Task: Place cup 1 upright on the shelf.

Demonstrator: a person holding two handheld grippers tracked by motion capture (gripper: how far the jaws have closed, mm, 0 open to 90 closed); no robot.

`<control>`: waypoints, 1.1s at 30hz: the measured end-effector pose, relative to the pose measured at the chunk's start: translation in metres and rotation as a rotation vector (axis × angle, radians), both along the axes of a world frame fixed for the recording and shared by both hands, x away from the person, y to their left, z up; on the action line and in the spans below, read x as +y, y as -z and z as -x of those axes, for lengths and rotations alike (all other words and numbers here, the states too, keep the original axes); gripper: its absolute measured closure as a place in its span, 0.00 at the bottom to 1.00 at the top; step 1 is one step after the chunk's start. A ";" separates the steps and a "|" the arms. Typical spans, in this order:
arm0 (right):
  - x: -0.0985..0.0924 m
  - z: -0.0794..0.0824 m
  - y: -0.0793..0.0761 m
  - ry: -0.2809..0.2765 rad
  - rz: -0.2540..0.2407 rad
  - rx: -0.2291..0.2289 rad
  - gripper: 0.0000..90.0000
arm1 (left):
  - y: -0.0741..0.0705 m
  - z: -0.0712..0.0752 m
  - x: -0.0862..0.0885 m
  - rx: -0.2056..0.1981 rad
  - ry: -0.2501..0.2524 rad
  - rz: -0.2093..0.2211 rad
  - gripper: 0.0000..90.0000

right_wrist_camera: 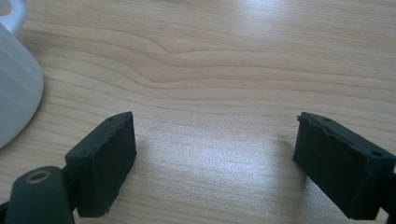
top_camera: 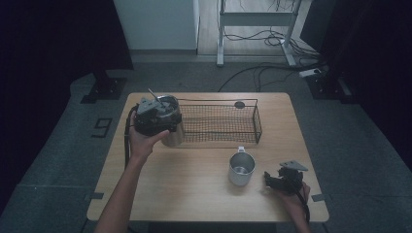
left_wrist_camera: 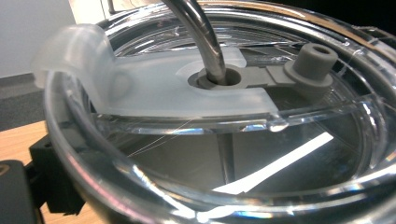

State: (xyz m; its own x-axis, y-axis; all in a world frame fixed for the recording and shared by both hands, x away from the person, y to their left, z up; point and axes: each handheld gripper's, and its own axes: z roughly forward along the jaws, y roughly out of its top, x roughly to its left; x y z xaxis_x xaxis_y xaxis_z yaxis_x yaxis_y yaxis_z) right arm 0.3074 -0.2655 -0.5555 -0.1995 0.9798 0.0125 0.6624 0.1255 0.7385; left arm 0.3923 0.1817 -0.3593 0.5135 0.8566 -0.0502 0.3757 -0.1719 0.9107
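Pale wood-grain worktop (top_camera: 194,184), dim room. Holding steel tumbler (top_camera: 171,131) w/ clear plastic lid (left_wrist_camera: 140,186) + metal straw (left_wrist_camera: 201,42) at mesh basket's (top_camera: 221,124) left end, left tool (top_camera: 155,119) clamped on it. Next, prob.: lowering into basket. Right tool (right_wrist_camera: 215,158) resting apart, empty, nr steel mug (top_camera: 241,168).

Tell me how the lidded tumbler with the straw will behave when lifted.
The tumbler looks like smooth steel, so it may slip. It is tall and narrow, so probably tippy when set down. Its straw stands loosely in the lid hole and could rattle or slide.
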 end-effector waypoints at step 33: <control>0.000 0.000 0.000 0.000 0.001 -0.001 0.14 | 0.002 -0.033 -0.022 0.026 -0.004 -0.011 0.05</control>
